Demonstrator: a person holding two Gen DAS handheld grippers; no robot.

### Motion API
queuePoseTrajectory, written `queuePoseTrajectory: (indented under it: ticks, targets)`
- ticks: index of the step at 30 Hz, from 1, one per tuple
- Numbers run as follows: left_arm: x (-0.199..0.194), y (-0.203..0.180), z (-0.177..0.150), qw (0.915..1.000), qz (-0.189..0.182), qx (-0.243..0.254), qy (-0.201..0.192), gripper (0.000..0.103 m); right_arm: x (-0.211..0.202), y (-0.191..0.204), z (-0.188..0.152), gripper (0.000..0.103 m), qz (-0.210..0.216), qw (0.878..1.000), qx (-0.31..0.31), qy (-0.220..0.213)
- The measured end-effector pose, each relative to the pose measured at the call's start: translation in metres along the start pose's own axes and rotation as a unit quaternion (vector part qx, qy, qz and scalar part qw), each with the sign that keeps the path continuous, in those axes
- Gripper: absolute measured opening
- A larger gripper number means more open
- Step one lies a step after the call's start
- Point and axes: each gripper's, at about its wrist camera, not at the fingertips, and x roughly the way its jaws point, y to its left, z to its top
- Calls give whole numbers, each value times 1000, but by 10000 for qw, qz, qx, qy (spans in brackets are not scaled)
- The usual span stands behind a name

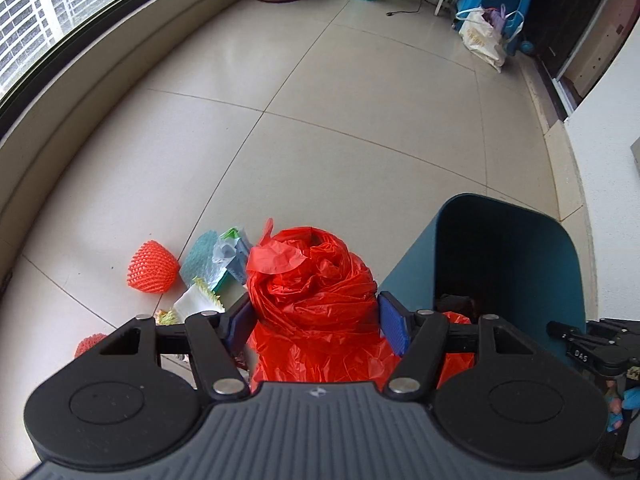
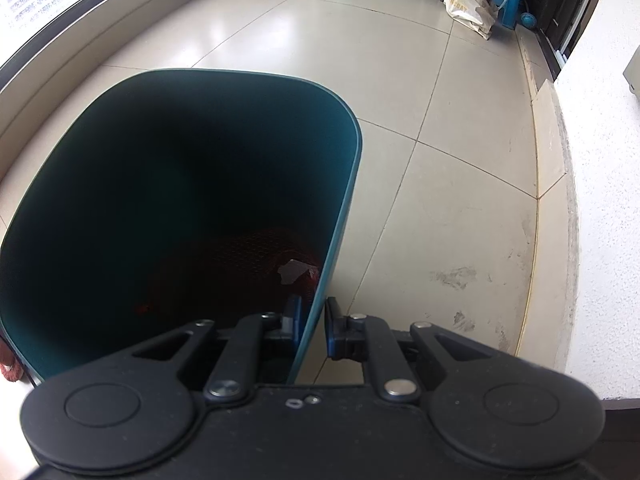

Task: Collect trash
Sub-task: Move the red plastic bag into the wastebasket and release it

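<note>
Trash is seen in two places: a crumpled red plastic bag [image 1: 316, 280] is held between the pads of the left gripper [image 1: 316, 320], and a loose pile is left on the tiled floor [image 1: 360, 120] beside it. The bag is thin, glossy and heavily wrinkled, bunched into a rounded wad with a loose flap on top; both blue pads are pressed against its sides, so it is judged as gripped, with the jaws fairly wide because of the bulk. It appears to be carried just beside the teal bin [image 1: 508, 256], probably for dropping in. On the floor, an orange foam fruit net [image 1: 153, 268] with an open mesh texture, a teal bubble-textured sheet [image 1: 202, 256], a crinkled bluish wrapper [image 1: 231, 250] and white paper with a yellow-green fringed edge [image 1: 198, 300] are seen close together; a second orange net [image 1: 89, 343] is partly hidden by the gripper body. The right gripper [image 2: 312, 326] is set astride the bin's thin wall [image 2: 320, 300], one pad inside and one outside; a small gap shows at the outer pad, so whether the wall is actually clamped cannot be told. The rim is likely held to steady the bin. The bin is smooth, matte, rounded-rectangular plastic with a dark interior; red netting [image 2: 256, 256] and a pale scrap [image 2: 292, 271] are dimly visible at the bottom, so some collection is judged done.
</note>
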Motion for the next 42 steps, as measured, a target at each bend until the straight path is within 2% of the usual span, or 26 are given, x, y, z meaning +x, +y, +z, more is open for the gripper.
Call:
queuePoseTrajectory:
  ticks: [3,7,12,16,19,24,30,34,42]
  targets:
    - [-18,-38,16,9992,-238,242,-225,65,0,1,0,11,-4,10000,0,0]
    - [-15,-91,28,9966,-308,667,-368,65,-1,2,1,11,1,10000,14,4]
    - [24,-149,27,9918,-265,1235,-181,65,-1,-1,1,11,15,10000,39,10]
    - [64,-180,19,9887,-171,1486,72,65,-1,-4,1,11,38,10000,70,6]
    - [91,-190,15,9877,-235,1518,290,65,-1,-5,1,11,58,9999,83,-8]
    - [132,-194,4,9862,-18,1560,557,66,-1,-9,0,10,86,9999,107,-26]
    - [168,-196,-6,9837,30,1548,912,66,-3,-11,-3,10,95,9999,85,-40]
    - [174,-198,-14,9811,22,1672,972,66,-3,-11,-3,10,108,9999,102,-38]
    - [159,-183,-13,9841,-409,1484,887,71,-2,-13,-2,11,140,9998,112,-31]
